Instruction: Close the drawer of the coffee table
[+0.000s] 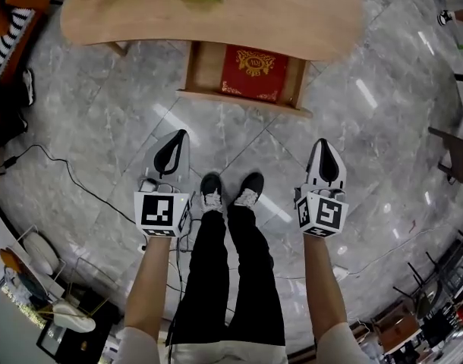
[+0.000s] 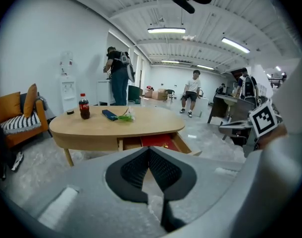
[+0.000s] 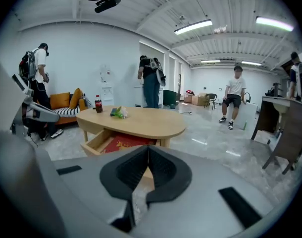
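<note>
So the coffee table [image 1: 292, 14] sits at 12 o'clock in the head view, a light wood oval top. Its drawer [image 1: 205, 67] is pulled out toward the person, wide open. Inside lies a red box [image 1: 253, 72] with a gold emblem, filling the right part of the drawer and leaving bare wood at the left.

Neither gripper touches anything. The left gripper [image 1: 178, 136] hangs at about 9 o'clock from the person's shoes [image 1: 211, 192], and the right gripper [image 1: 323, 144] at about 3 o'clock. Both are over the grey marble floor [image 1: 353, 127], well short of the drawer front and pointing toward 12 o'clock. In each gripper's own view the 2 jaws meet at the tips with nothing between them, so both are closed and empty.

On the tabletop, toward the far left end in the left gripper view, there's a cola bottle [image 2: 84, 106]. At its 3 o'clock lie a flat dark blue thing [image 2: 110, 115] and a small bunch of green stems [image 2: 125, 116] just beside it.

An orange sofa [image 2: 15, 118] with a striped cushion sits at 9 o'clock of the table in that view. A few people stand or sit further back in the room.
</note>
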`<state>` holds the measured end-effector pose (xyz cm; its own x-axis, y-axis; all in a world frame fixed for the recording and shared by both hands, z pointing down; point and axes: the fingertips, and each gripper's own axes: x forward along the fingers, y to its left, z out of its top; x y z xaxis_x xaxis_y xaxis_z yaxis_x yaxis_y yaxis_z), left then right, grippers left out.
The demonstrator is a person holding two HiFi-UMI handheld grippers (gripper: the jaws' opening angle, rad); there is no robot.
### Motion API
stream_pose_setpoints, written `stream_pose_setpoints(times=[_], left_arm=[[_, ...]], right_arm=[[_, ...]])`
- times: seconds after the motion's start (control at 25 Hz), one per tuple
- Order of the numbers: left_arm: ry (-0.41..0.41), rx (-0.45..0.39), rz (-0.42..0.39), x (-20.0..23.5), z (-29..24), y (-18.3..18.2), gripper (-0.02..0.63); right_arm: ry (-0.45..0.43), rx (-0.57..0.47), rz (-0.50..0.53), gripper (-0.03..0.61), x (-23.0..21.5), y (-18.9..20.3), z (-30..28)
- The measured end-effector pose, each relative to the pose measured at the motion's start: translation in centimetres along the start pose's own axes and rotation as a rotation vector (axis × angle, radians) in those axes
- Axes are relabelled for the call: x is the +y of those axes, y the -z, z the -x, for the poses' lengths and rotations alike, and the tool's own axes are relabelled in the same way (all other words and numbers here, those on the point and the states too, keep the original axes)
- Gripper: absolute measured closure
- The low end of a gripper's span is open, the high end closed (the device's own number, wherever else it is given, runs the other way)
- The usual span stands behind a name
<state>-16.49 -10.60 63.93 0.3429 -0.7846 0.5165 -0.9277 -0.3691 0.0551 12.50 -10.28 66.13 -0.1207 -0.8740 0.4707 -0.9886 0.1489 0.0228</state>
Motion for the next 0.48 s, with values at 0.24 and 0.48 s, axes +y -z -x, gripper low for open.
stream_pose_setpoints(times=[0.24, 0.48], left_arm=[[0.018, -0.013, -0.004, -0.9, -3.9, 5.6, 0.604], [0.012, -0.087, -0.018, 0.7, -9.6, 10.6, 0.604]], right_arm=[[-0.01, -0.05, 0.007, 0.563, -2.4, 4.8, -2.9], [-0.136, -0.16, 0.028, 0.563, -1.3, 10.2, -7.6]])
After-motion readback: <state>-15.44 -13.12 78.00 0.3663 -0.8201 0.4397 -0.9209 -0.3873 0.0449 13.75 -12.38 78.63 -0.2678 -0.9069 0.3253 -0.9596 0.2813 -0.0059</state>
